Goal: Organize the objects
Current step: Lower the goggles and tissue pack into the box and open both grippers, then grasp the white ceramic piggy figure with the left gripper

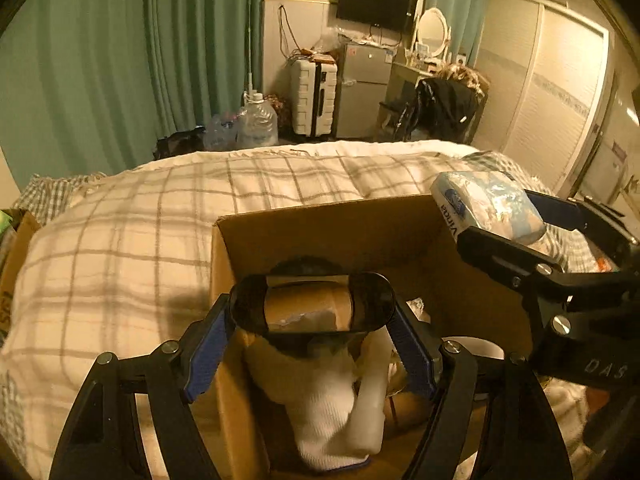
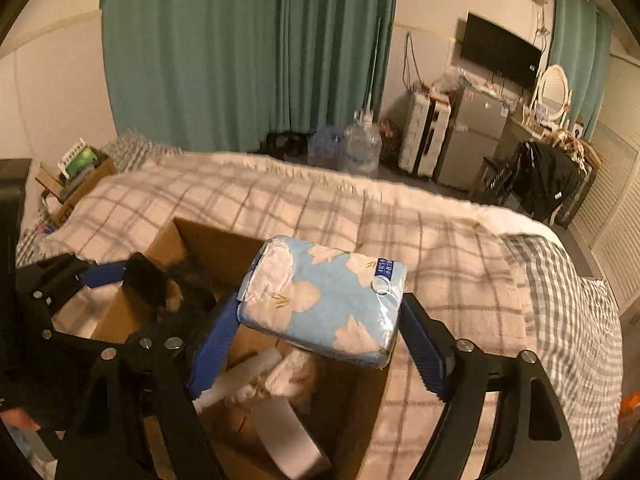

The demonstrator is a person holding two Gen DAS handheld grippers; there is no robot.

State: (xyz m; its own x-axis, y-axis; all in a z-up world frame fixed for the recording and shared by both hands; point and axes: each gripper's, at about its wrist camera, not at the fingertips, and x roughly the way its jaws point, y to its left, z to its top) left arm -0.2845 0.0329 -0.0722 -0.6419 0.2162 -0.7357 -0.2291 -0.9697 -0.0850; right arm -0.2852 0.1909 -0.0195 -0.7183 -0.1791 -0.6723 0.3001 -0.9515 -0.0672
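Cardboard box [image 1: 340, 224] sits open on the plaid bed [image 1: 120, 240], and both our grippers are working over it. Starting at the left: our left gripper [image 1: 310, 308] is clamped on a black glossy object [image 1: 312, 304] with rounded ends, possibly a case or visor, we can't tell what it is, held just over the box's left half above a white knit cloth [image 1: 332, 400] already inside. Its glossy ends look slick against the blue pads, so we judge it could twist or slide out if the squeeze eases before it is low enough; a drop would land on the cloth, low harm, but it may wedge against the box's near wall. Moving right: our right gripper [image 2: 320, 316] is closed on a blue floral tissue pack [image 2: 324, 300], held over the box's right side, roughly above the rim. The pack is soft and plastic-wrapped, gripped across its width, so it may bulge and slip out. If released from here it could clip the rim [image 2: 224, 236] and tumble onto the bed instead of inside. The two grippers are near each other over one opening, so we think lowering both at once risks knocking frames together. White items [image 2: 260, 368] already inside may block a flat landing.
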